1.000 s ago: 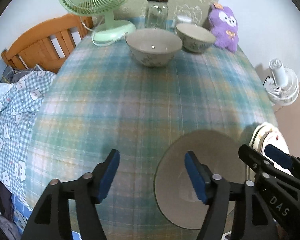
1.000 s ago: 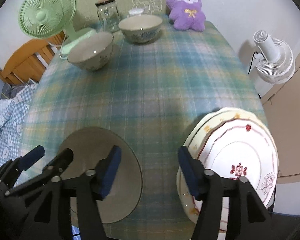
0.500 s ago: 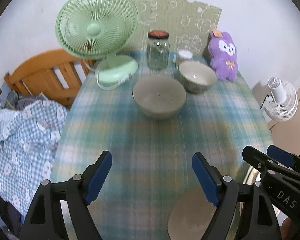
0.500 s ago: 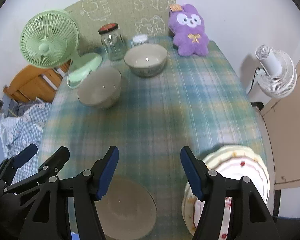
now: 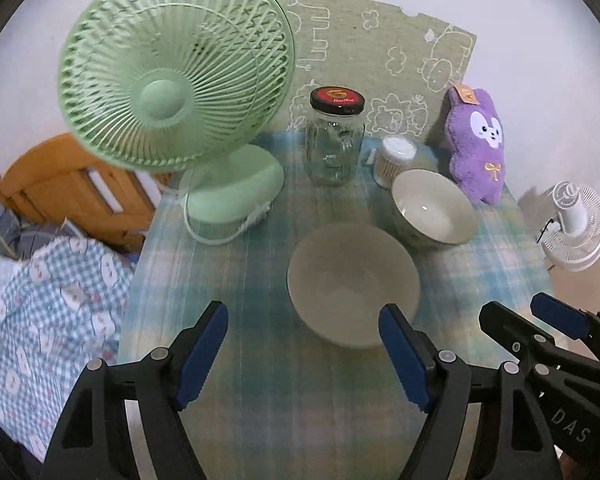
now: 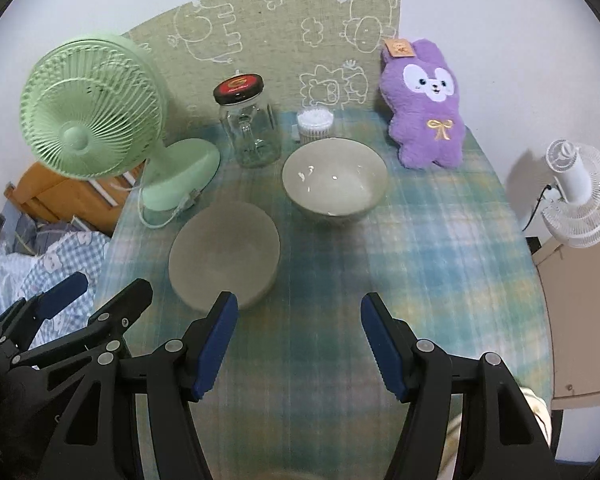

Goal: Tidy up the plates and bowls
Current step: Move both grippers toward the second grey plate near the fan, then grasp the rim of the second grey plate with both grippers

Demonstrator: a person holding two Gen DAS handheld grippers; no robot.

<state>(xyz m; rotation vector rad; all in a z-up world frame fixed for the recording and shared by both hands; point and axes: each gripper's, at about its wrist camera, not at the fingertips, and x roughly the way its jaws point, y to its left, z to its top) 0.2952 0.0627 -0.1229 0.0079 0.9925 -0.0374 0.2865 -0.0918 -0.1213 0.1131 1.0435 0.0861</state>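
Two pale bowls stand on the plaid table. The nearer bowl (image 5: 354,284) (image 6: 224,254) lies just ahead of my left gripper (image 5: 304,354), whose right fingertip is beside its near rim. The farther bowl (image 5: 432,208) (image 6: 334,180) stands behind it to the right. My left gripper is open and empty. My right gripper (image 6: 300,344) is open and empty above bare cloth, right of the nearer bowl. Each gripper shows in the other's view, the right one (image 5: 540,332) and the left one (image 6: 96,296). A cream plate edge (image 6: 536,404) peeks out at the lower right.
A green desk fan (image 5: 176,80) with a loose cord stands at the back left. A glass jar (image 5: 334,140), a cotton swab tub (image 5: 396,156) and a purple plush (image 5: 478,144) line the back. A white fan (image 6: 580,196) stands off the table's right, a bed at the left.
Both grippers have moved forward across the table toward the bowls. The near bowl and the stacked plates have dropped out of view below. Both grippers stay open.
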